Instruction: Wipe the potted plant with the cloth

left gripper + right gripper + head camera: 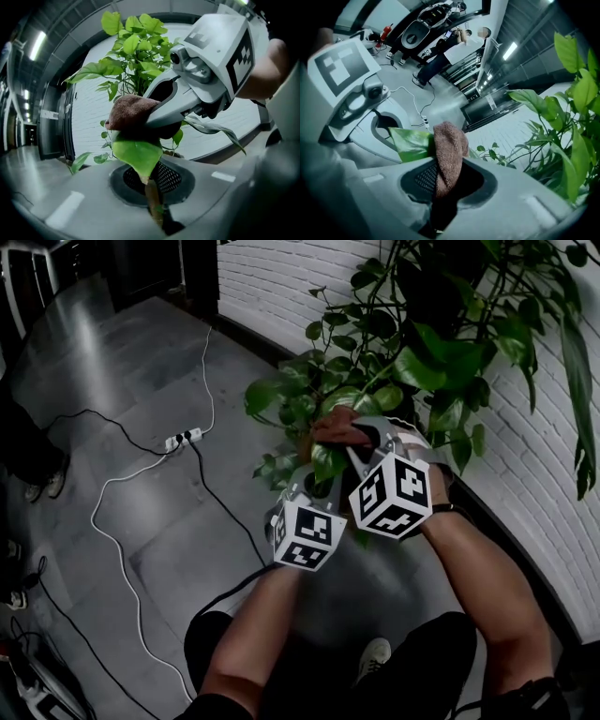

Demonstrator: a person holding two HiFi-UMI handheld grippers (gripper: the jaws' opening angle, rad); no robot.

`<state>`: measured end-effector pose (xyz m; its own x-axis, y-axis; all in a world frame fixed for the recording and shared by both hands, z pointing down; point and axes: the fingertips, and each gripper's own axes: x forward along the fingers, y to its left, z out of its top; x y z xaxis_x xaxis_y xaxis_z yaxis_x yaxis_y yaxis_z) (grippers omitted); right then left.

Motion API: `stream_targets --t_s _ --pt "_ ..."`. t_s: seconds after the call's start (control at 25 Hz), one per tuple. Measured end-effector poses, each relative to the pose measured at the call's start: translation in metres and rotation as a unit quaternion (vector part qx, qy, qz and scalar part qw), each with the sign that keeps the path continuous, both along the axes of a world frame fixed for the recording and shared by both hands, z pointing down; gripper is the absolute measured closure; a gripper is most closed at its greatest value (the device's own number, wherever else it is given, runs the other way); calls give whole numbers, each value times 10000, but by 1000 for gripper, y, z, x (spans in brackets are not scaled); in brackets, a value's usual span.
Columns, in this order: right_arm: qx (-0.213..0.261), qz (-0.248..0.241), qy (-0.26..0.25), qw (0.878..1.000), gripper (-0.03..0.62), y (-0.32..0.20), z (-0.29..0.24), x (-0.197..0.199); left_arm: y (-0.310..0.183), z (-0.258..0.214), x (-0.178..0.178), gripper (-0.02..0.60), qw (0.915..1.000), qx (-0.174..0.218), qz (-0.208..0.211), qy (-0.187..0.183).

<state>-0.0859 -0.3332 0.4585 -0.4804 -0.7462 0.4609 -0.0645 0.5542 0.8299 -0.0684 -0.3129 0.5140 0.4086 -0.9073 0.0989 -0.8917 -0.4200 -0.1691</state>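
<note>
The potted plant [441,343] stands against the brick wall, its green leaves spreading over both grippers. My left gripper [317,488] is shut on one leaf [137,154], pinching it near the stem so the blade stands up in front of the jaws. My right gripper [364,442] is shut on a brown cloth [337,426], which rests on top of that same leaf. In the left gripper view the cloth [129,110] sits right above the leaf, held by the right gripper [164,117]. In the right gripper view the cloth [449,152] hangs from the shut jaws beside the leaf [410,143].
A white power strip [184,438] with black and white cables lies on the grey floor to the left. The white brick wall [281,277] runs behind the plant. Someone's shoes [42,486] show at the far left. People [440,49] stand far back.
</note>
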Motion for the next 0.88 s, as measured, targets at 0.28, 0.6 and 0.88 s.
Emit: stream_targets --t_s 0.28,0.6,0.88 --pt "-197 -337 413 9984 530 22 19 -3 1 5 3 565 9982 130 34 -582" --pt "-879 -637 627 9921 530 53 39 -13 -1 16 -2 565 9987 -70 14 -495" --pt "-1417 -761 476 9858 530 72 50 -18 2 22 -7 565 9992 -190 5 -352"
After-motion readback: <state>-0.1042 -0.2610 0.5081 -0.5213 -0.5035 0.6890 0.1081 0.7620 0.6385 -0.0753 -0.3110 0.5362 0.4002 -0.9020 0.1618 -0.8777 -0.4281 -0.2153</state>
